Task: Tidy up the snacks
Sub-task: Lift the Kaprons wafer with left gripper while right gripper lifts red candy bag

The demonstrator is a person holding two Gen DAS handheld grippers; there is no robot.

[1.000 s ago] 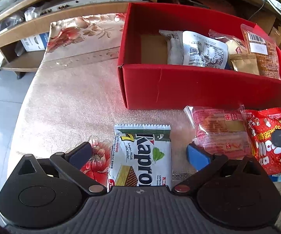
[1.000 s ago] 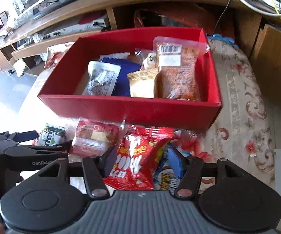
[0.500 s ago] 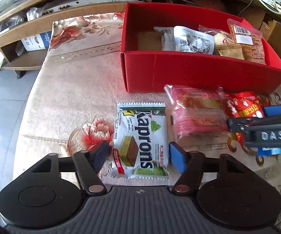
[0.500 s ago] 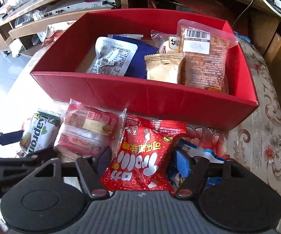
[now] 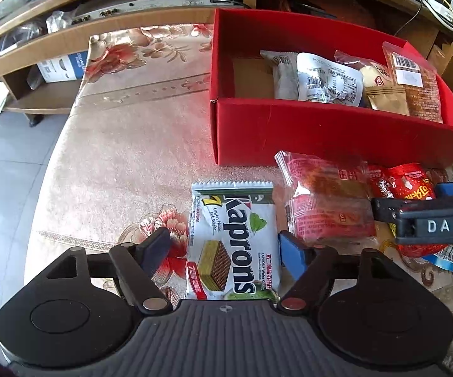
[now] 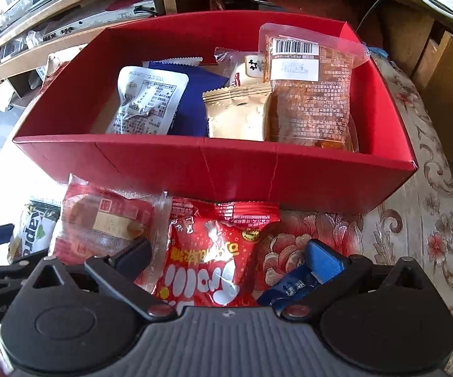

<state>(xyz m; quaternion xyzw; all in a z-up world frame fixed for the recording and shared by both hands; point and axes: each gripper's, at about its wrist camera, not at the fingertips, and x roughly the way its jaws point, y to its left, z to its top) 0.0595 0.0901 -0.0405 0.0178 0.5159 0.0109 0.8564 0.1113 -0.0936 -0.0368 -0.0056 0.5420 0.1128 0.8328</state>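
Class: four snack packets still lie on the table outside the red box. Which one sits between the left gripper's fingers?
The white-and-green Kaprons wafer packet lies between the open left gripper fingers; the clear-wrapped red cake, red bag and blue packet lie to its right.

Both hand-held grippers (image 5: 223,248) (image 6: 229,259) low, jaws apart

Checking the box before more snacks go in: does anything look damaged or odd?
The red box has creases down its front wall and a nicked left corner. The packets inside lean unevenly; none look torn.
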